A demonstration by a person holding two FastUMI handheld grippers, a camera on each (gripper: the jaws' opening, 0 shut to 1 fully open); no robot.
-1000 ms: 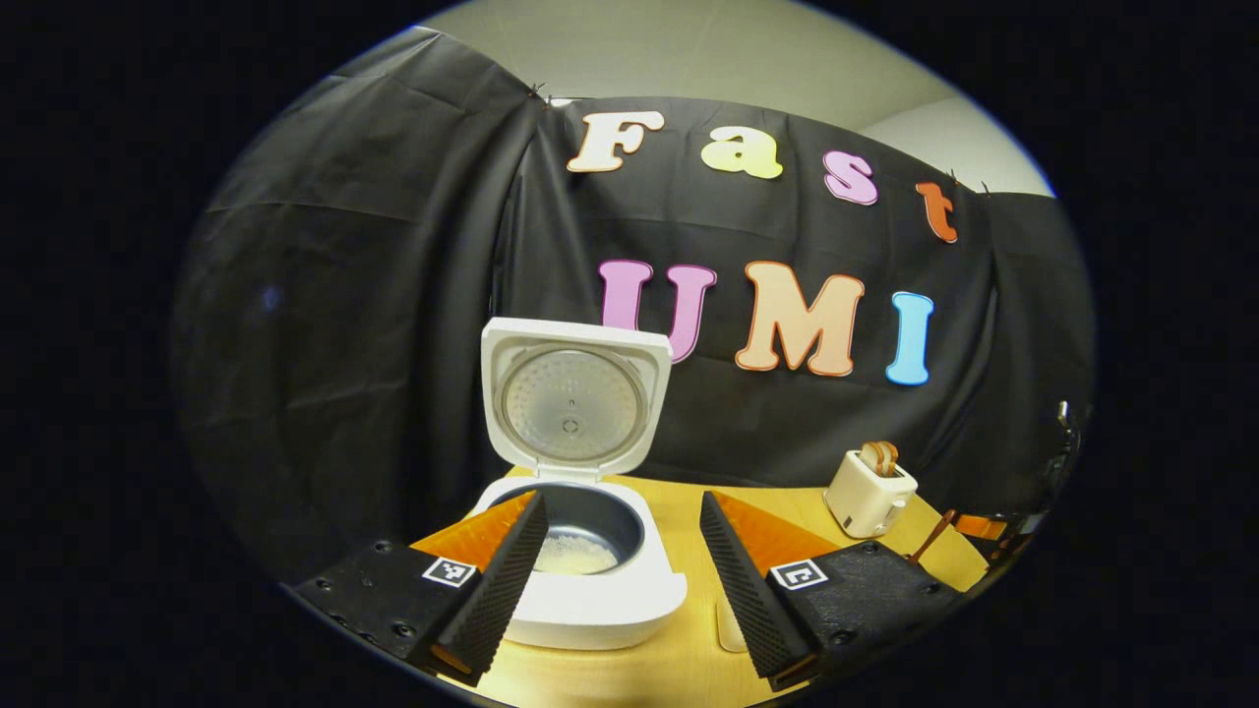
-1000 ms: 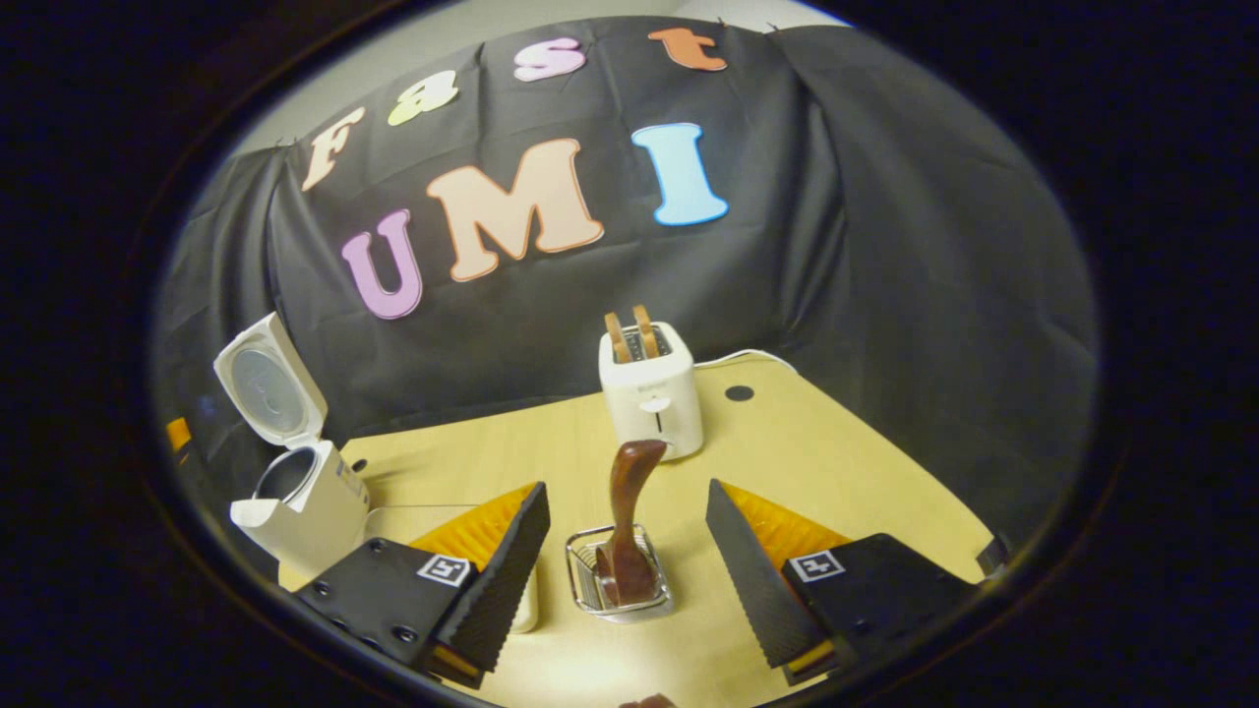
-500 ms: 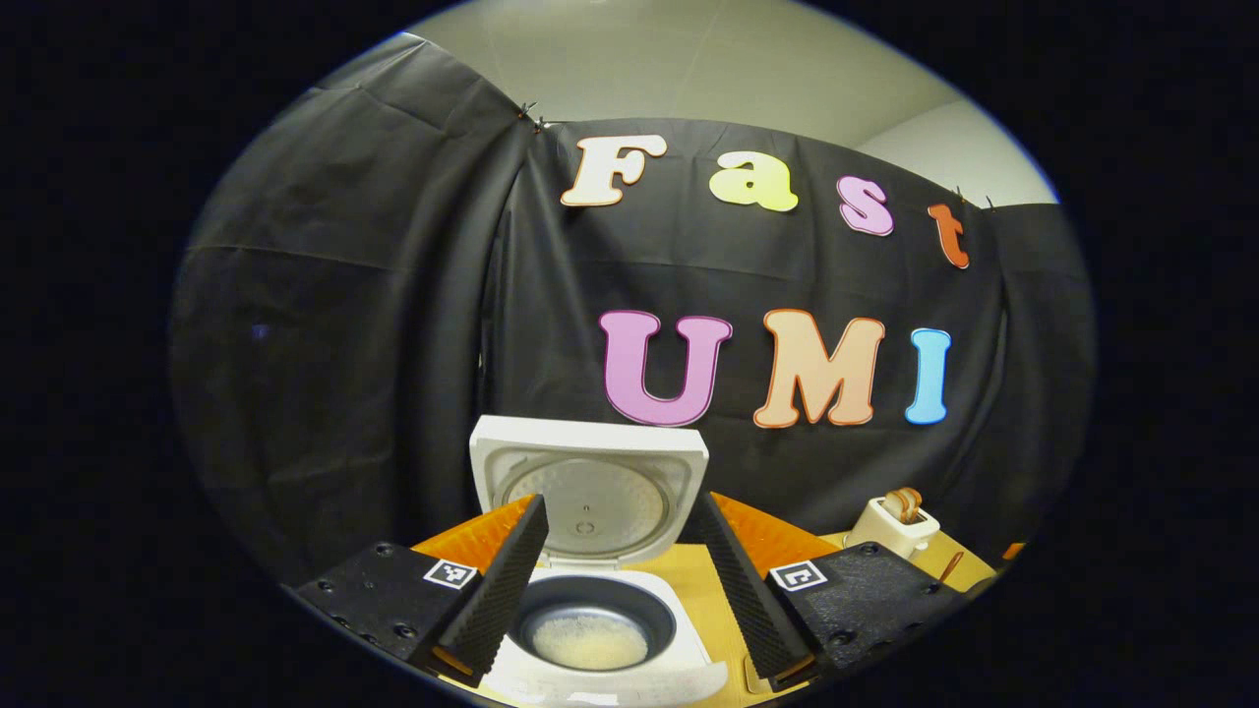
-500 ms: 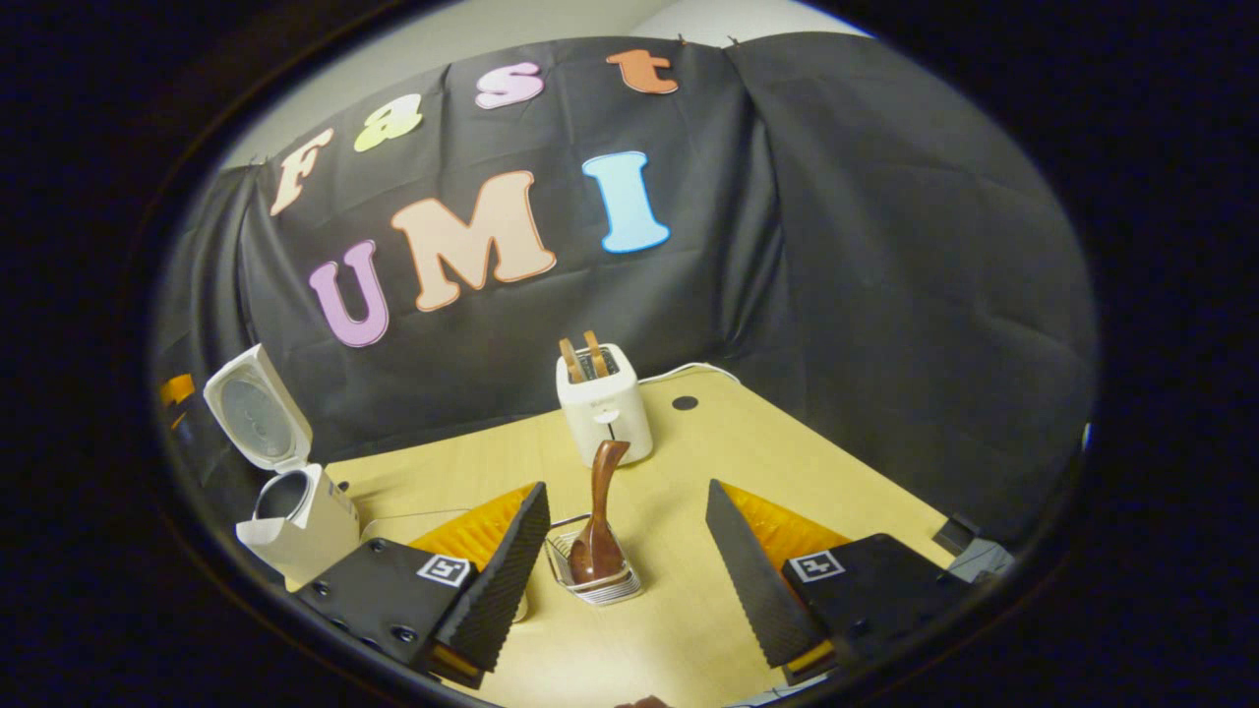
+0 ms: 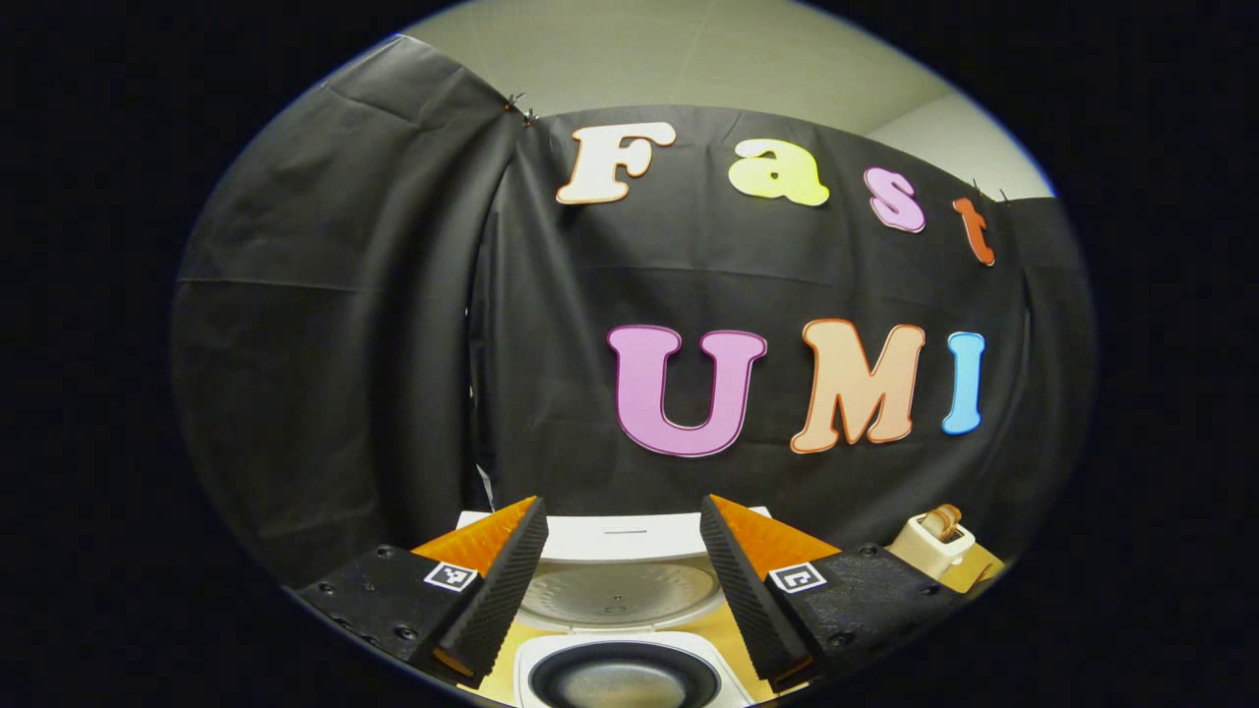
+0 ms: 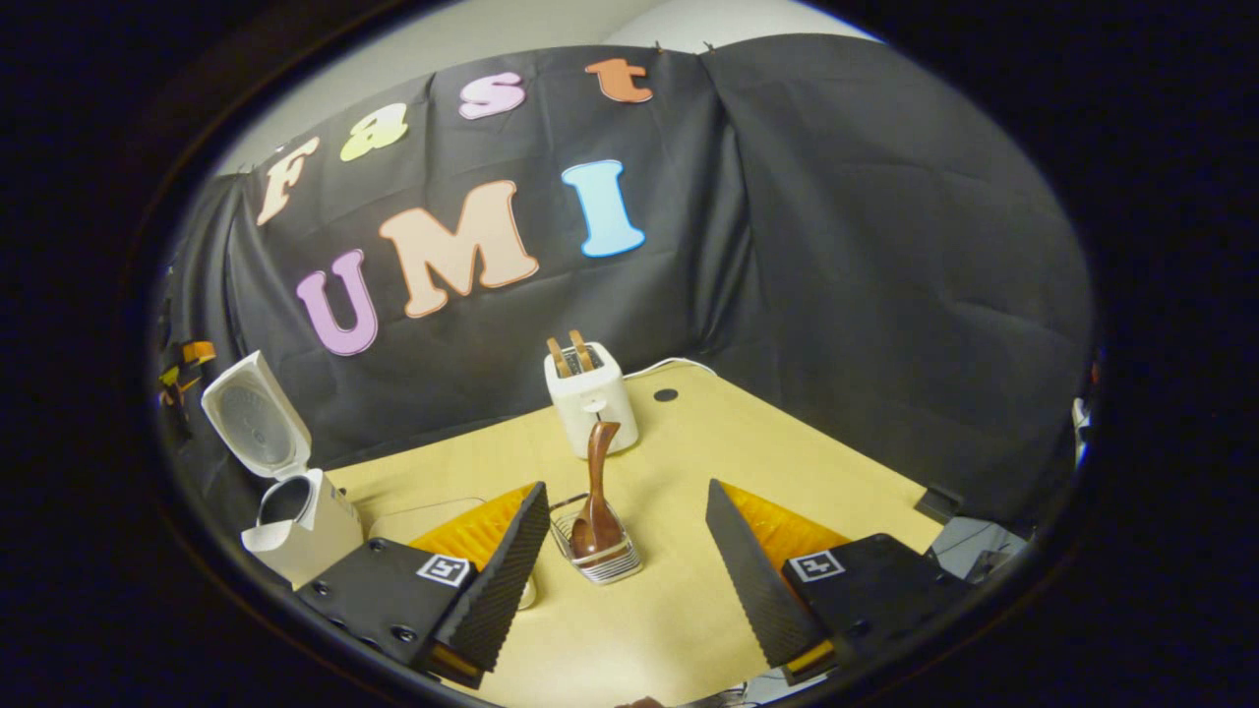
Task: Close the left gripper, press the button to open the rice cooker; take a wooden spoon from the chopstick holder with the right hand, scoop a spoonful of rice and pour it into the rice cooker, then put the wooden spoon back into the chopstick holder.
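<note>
Right gripper view takes in the whole table (image 6: 787,433), and the toaster (image 6: 590,398) near its far edge serves as the landmark. Well off to the toaster's left stands the rice cooker (image 6: 300,526), lid swung fully up and the dark pot mouth open, so the button press looks done and the cooker sits ready to receive rice. Just in front of the toaster, toward the camera, the chopstick holder (image 6: 598,562) carries the wooden spoon (image 6: 594,492), bowl down inside it and handle rising clear; that upright pose leaves the handle easy to pinch, and I judge the spoon is back where the task wants it, or else not yet taken, which cannot be told from here. The right tool (image 6: 626,560) hangs on the near side of the holder, fingers spread wide and touching nothing, consistent with a hand that has no grip on the spoon. Left gripper view looks over the cooker from close in, with the raised lid (image 5: 620,580) between the fingers and the pot rim below, the toaster small at far right; the left tool (image 5: 622,580) is likewise spread apart and empty, holding clear of the pot opening.
</note>
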